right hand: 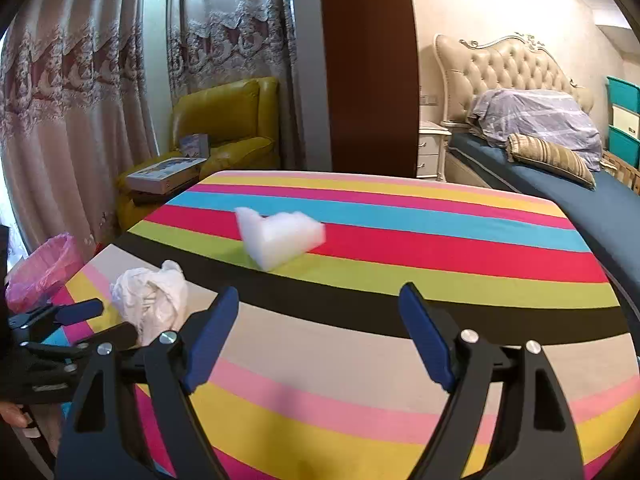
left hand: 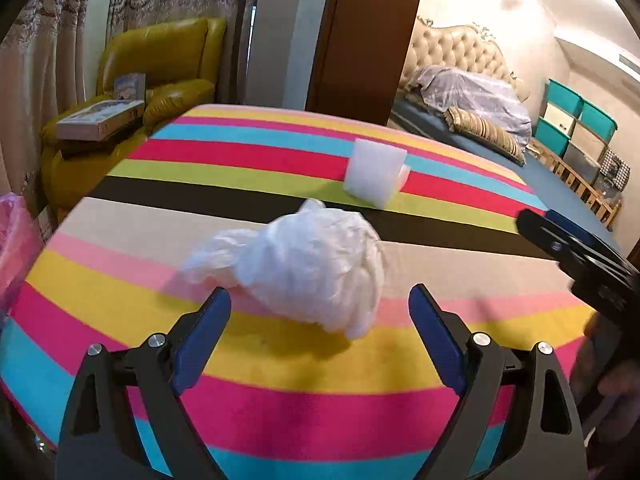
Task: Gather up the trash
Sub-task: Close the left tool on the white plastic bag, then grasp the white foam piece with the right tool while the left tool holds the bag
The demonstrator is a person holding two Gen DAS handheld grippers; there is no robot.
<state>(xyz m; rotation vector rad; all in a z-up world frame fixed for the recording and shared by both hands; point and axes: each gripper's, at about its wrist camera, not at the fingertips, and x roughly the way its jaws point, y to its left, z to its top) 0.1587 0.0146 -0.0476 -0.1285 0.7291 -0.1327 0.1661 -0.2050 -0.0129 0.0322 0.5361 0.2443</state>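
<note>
A crumpled white plastic bag [left hand: 304, 264] lies on the striped table [left hand: 280, 360], just ahead of my open left gripper [left hand: 320, 300], partly between the fingertips. It also shows in the right wrist view [right hand: 154, 304], at the left. A white foam piece [left hand: 376, 172] sits farther back on the red and green stripes; in the right wrist view this foam piece [right hand: 280, 236] lies ahead of my open, empty right gripper [right hand: 320, 300]. The left gripper [right hand: 100, 320] shows at the left in the right wrist view. The right gripper [left hand: 532, 220] shows at the right edge in the left wrist view.
A bin lined with a pink bag [right hand: 44, 268] stands off the table's left edge. A yellow armchair [left hand: 160, 68] with boxes [left hand: 100, 118] is behind the table. A bed [right hand: 560, 184] and teal storage boxes [left hand: 576, 116] are at the right.
</note>
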